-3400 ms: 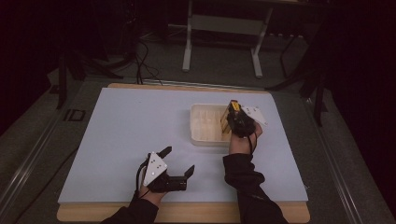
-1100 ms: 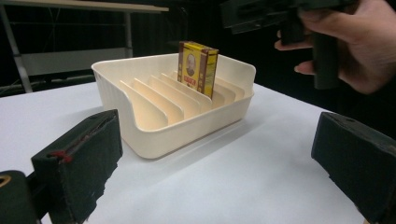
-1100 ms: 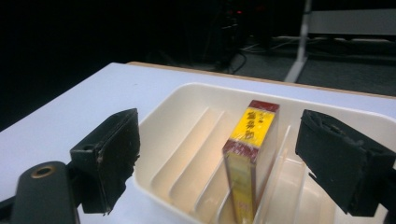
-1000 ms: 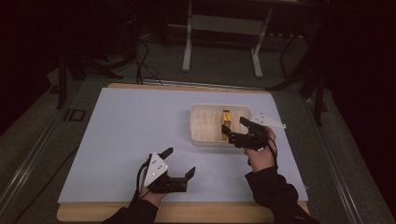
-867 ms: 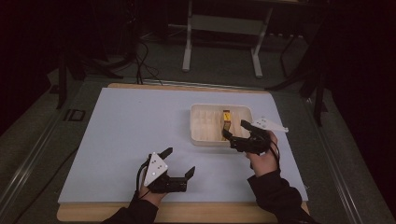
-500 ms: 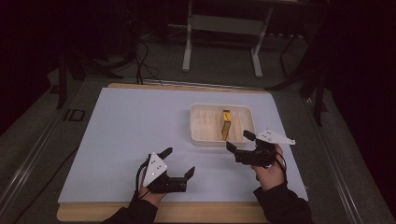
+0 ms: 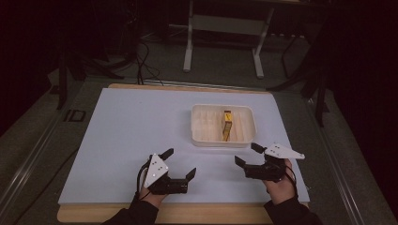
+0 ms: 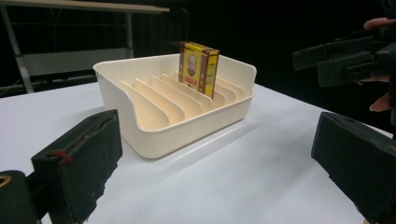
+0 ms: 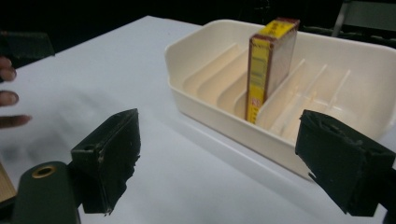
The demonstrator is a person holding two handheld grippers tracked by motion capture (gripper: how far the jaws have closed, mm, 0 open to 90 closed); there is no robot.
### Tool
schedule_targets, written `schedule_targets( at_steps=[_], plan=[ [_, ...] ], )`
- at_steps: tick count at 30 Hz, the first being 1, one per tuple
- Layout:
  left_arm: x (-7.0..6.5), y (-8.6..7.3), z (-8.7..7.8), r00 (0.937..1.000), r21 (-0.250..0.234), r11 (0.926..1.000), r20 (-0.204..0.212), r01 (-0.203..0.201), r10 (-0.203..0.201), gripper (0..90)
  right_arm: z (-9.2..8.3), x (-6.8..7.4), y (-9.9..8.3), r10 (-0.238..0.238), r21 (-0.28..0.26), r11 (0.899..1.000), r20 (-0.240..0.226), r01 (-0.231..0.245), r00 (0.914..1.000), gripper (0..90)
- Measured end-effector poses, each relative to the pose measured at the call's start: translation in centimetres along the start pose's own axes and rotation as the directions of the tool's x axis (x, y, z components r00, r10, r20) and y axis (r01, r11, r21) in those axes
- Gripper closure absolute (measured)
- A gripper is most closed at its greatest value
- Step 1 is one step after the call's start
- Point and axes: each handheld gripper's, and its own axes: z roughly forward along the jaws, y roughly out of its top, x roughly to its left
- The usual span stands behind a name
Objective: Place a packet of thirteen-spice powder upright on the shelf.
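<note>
Item: yellow box [image 7: 227, 125], upright between dividers of the cream tray [image 7: 201, 136], mid-table. I hold the left gripper [image 7: 179, 163] and right gripper [image 7: 246, 154] near the front edge, jaws spread, empty.

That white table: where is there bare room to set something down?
The table is bare left of the cream rack and between the left gripper and right gripper. The rack's slots are free except where the yellow box stands.
</note>
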Motion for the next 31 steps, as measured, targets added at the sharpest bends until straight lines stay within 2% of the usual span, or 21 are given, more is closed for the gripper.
schedule_targets(
  at_steps=[7, 10, 17, 31],
  plan=[
    [0.0, 0.0, -0.1, 1.0000, 0.000, 1.0000, 0.000, -0.001, 0.001, 3.0, -0.8, -0.5, -0.8, -0.018, 0.014, 1.000, -0.008, 0.018, 0.9998, 13.9],
    [0.0, 0.0, 0.0, 1.0000, 0.003, 1.0000, 0.000, 0.000, 0.000, 3.0, -1.1, -0.6, -1.4, -0.050, 0.038, 0.998, -0.011, 0.050, 0.9987, 13.9],
    [0.0, 0.0, 0.0, 1.0000, 0.001, 1.0000, 0.003, -0.001, 0.001, 3.0, -1.5, -0.9, -2.5, -0.054, 0.044, 0.997, -0.037, 0.055, 0.9979, 13.9],
    [-0.1, -0.1, 0.1, 0.9999, 0.007, 1.0000, 0.011, -0.004, 0.004, 3.1, -1.5, -1.0, -2.7, -0.076, 0.062, 0.995, -0.027, 0.077, 0.9968, 14.6]
  ],
)
